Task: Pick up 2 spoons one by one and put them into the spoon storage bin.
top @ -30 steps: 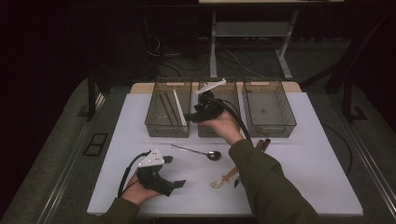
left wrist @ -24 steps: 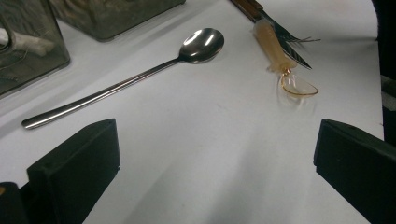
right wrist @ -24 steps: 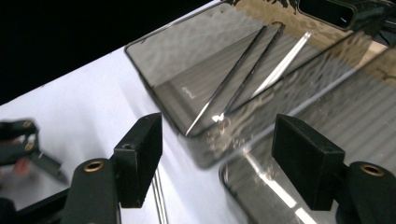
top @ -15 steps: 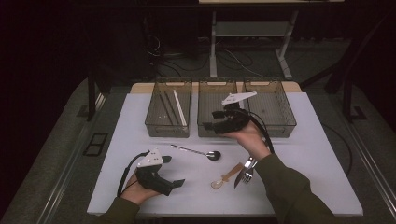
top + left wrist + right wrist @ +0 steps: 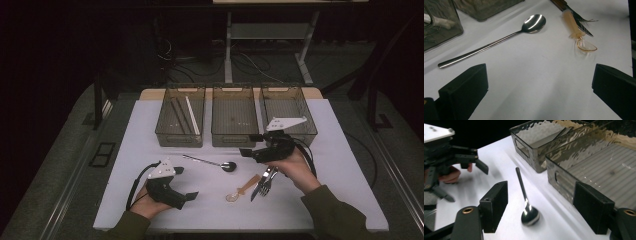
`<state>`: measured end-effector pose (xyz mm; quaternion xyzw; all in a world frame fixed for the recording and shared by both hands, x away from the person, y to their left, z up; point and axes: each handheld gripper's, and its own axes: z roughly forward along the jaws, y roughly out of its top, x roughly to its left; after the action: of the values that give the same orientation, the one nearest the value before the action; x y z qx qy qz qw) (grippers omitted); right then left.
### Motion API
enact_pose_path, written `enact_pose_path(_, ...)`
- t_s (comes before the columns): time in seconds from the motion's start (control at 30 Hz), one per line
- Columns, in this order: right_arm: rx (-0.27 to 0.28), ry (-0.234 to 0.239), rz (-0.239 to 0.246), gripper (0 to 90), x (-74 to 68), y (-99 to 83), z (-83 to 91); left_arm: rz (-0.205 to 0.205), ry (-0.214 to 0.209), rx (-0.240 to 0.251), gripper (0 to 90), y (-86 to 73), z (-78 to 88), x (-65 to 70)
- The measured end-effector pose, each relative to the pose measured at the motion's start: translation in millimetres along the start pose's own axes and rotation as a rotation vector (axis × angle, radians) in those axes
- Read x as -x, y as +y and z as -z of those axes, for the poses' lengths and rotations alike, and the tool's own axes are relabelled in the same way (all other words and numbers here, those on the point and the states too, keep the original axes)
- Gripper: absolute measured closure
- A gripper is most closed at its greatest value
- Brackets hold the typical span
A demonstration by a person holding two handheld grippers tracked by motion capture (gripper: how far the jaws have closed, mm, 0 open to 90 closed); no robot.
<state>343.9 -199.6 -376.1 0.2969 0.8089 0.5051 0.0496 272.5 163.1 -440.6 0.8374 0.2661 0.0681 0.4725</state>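
Since the earlier frames, the right hand-held gripper (image 5: 248,144) has swung from over the trays toward the near right of the tabletop (image 5: 150,120) and now hangs low beside the loose cutlery. Its jaws have just been opening and stand wide with nothing between them. In the right gripper view they frame the steel spoon (image 5: 526,202), which lies flat on the white surface just in front of the middle tray (image 5: 235,116), bowl toward the gripper and handle running away toward the left tray (image 5: 181,117). The left hand-held gripper (image 5: 192,195) rests on the near left of the tabletop, jaws also wide and empty, pointing at the same spoon from the other side.

It looks like cutlery is being sorted into the trays: the left tray already holds a few long pieces, the middle and right trays (image 5: 288,110) look empty. The steel spoon seems the next pick.

Risks from here, as a judgement: the spoon lies flat and is smooth, so jaws closing on the rounded bowl could squeeze it out or flip it; a grip on the thin handle would be steadier but needs the tips right down on the surface. The middle tray's wall is close beside the right jaw, and a sideways drift could knock it. Just beside the right hand lie a clear plastic spoon (image 5: 241,190) and a fork and knife (image 5: 266,181) bunched together, and a sweep of the wrist or trailing cable could scatter them.
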Motion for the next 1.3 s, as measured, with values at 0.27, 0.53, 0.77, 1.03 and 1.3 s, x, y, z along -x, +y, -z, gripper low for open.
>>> enact_pose_path(0.27, 0.035, 0.012, -0.020, 22.7, -0.7, -31.2, 28.8, -0.003, 0.008, -0.012, 0.0, -0.6, 0.2, 0.6)
enact_pose_path(0.53, 0.023, -0.006, 0.001, 19.0, -4.7, -62.6, 43.9, -0.014, 0.010, -0.016, 0.0, 0.5, -0.4, 1.9)
enact_pose_path(0.77, 0.015, -0.028, -0.009, 18.9, -4.5, -85.5, 53.6, -0.021, 0.009, -0.019, 0.0, 0.6, 0.0, 2.4)
enact_pose_path(1.03, 0.022, -0.080, 0.026, 15.4, -4.0, -105.4, 64.4, -0.030, 0.017, -0.029, 0.2, 1.7, -1.0, 3.1)
enact_pose_path(1.3, 0.008, -0.110, -0.021, 15.4, -2.0, -123.0, 87.2, -0.013, 0.014, -0.010, 14.3, 8.7, 0.5, 1.3)
